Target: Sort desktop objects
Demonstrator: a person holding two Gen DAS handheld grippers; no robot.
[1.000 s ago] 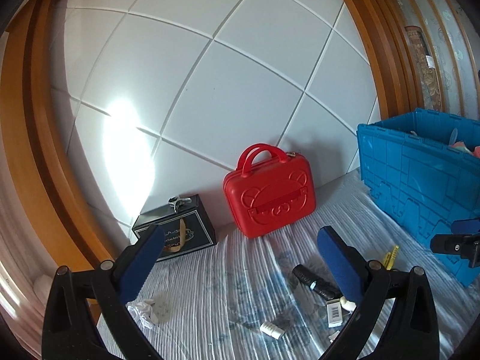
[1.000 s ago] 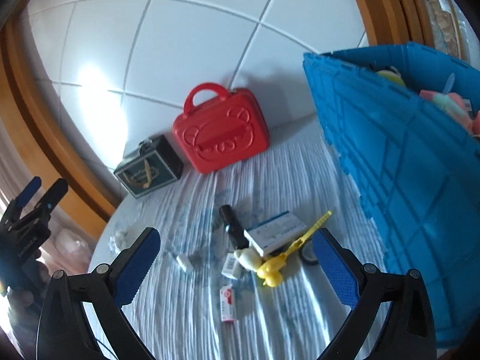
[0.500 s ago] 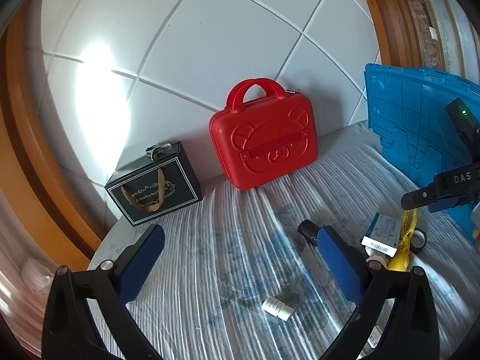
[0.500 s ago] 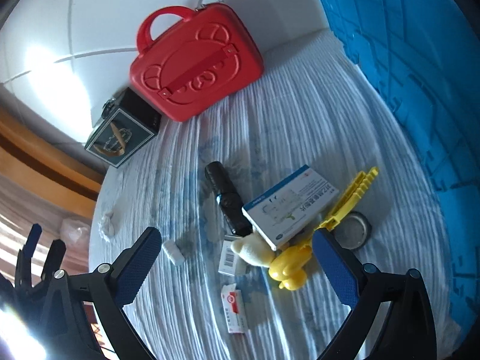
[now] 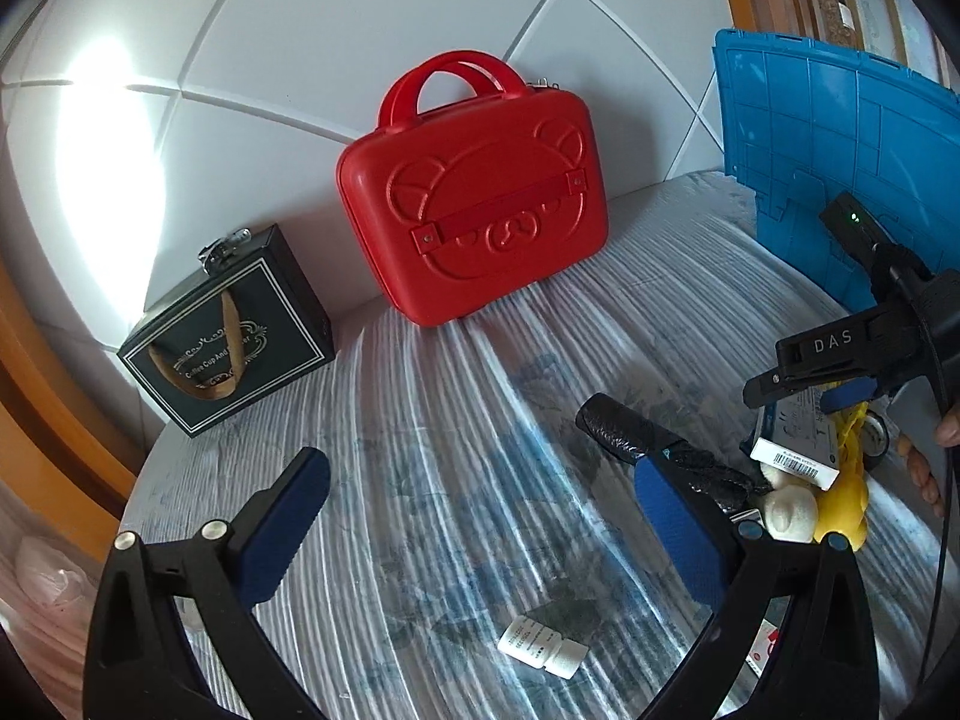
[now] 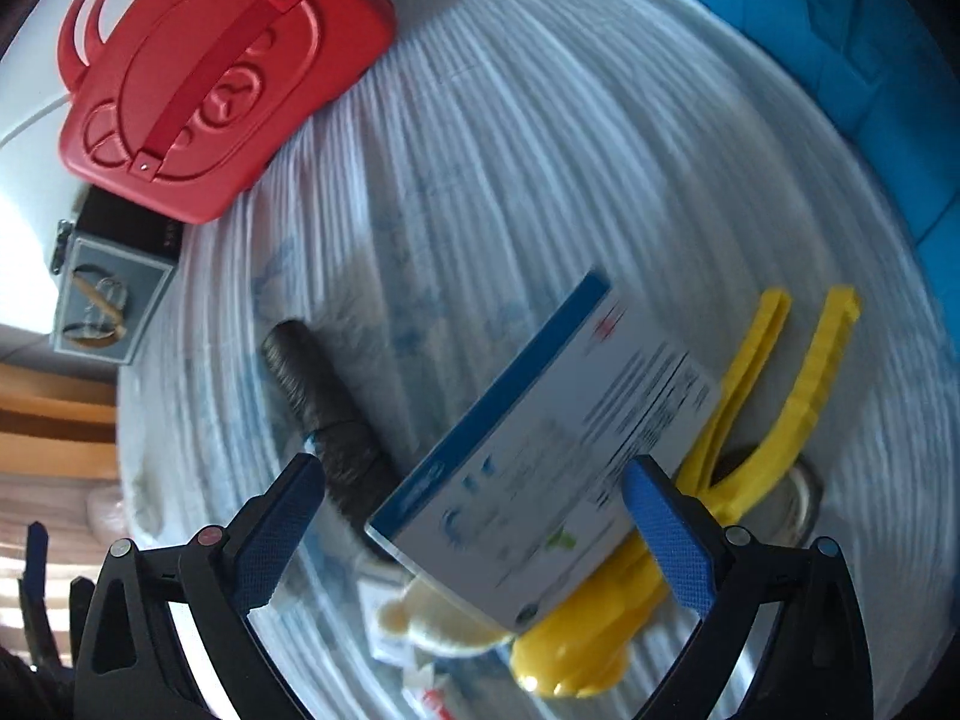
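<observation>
- Left wrist view: the blue crate (image 5: 840,138) stands at the far right of the desk (image 5: 480,396), the likely bin for the sorting.
- Red bear-faced case (image 5: 474,204) leans on the tiled wall, with a black gift box (image 5: 228,336) to its left; both sit well apart from the clutter.
- Medicine box (image 6: 540,468), white with a blue edge, lies on top of the pile, partly over a yellow plastic clip (image 6: 774,396) and a pale plush toy (image 6: 420,618), with a black rolled bundle (image 6: 324,396) just beside it.
- It should handle as light, stiff cardboard with slick faces that crushes under a hard squeeze; taking it across the short width by the long edges looks best.
- Right tongs (image 6: 474,528) are spread wide, nothing pinched, straddling the near end of the medicine box, which sits between the pads.
- Left tongs (image 5: 480,528) are also spread and empty, hovering above bare desk, with a small white vial (image 5: 540,651) lying below them.
</observation>
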